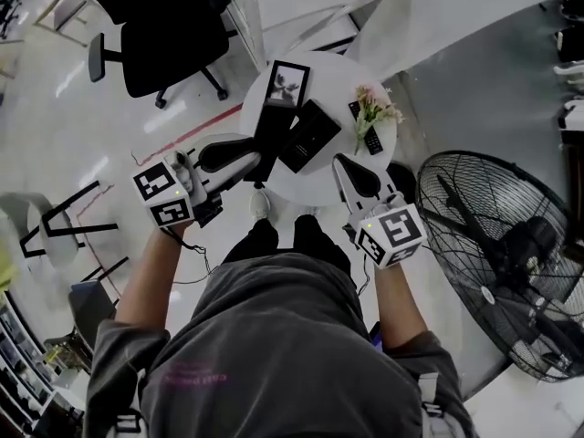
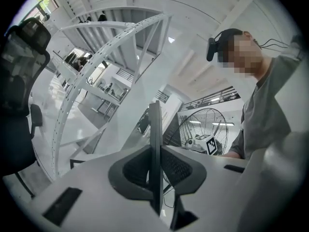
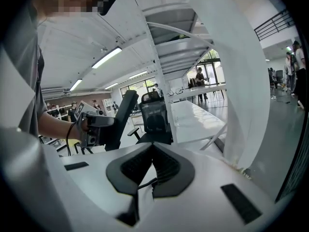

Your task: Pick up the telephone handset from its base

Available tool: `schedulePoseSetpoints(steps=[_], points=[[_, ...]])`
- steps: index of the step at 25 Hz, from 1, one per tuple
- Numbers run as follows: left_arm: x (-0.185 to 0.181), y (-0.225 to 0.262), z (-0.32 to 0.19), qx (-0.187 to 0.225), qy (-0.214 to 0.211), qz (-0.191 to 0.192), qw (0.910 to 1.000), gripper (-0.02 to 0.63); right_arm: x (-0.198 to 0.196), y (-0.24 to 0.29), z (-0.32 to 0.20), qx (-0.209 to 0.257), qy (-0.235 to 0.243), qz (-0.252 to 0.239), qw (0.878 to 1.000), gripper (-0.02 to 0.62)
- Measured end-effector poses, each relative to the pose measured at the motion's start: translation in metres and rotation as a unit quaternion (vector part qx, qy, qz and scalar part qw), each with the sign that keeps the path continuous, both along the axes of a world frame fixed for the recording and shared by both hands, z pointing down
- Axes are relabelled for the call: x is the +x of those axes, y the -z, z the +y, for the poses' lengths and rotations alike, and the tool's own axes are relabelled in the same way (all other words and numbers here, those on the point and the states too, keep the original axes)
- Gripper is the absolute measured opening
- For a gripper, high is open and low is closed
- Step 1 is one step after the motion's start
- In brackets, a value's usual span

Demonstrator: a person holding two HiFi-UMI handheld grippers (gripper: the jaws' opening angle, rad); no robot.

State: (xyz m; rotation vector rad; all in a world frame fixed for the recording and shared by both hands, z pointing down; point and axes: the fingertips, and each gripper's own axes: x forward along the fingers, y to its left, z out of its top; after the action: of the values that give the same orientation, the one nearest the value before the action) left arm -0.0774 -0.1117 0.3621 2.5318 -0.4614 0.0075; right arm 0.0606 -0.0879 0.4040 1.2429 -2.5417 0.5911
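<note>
Handset (image 1: 272, 133): long, slim, black bar. Off base, in air over near-left part of round white table (image 1: 333, 82). Clamped between jaws of left gripper (image 1: 259, 159) near its lower end, upper end pointing far. In left gripper view handset (image 2: 154, 129) shows edge-on, upright, thin dark strip rising above pads.

Base (image 1: 309, 136): flat black rectangle, lying diagonally mid-table, just right of handset. Whether handset touches it: cannot tell.
</note>
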Motion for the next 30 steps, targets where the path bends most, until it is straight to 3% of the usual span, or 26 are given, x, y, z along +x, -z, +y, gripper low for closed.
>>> schedulePoseSetpoints(steps=[17, 30], points=[[-0.026, 0.037, 0.034, 0.030, 0.019, 0.015, 0.9992, 0.080, -0.016, 0.051, 0.029, 0.055, -0.032, 0.004, 0.998, 0.020], [-0.026, 0.055, 0.037, 0.049, 0.040, 0.015, 0.9979, 0.080, -0.019, 0.069, 0.034, 0.075, -0.026, 0.005, 0.997, 0.018]])
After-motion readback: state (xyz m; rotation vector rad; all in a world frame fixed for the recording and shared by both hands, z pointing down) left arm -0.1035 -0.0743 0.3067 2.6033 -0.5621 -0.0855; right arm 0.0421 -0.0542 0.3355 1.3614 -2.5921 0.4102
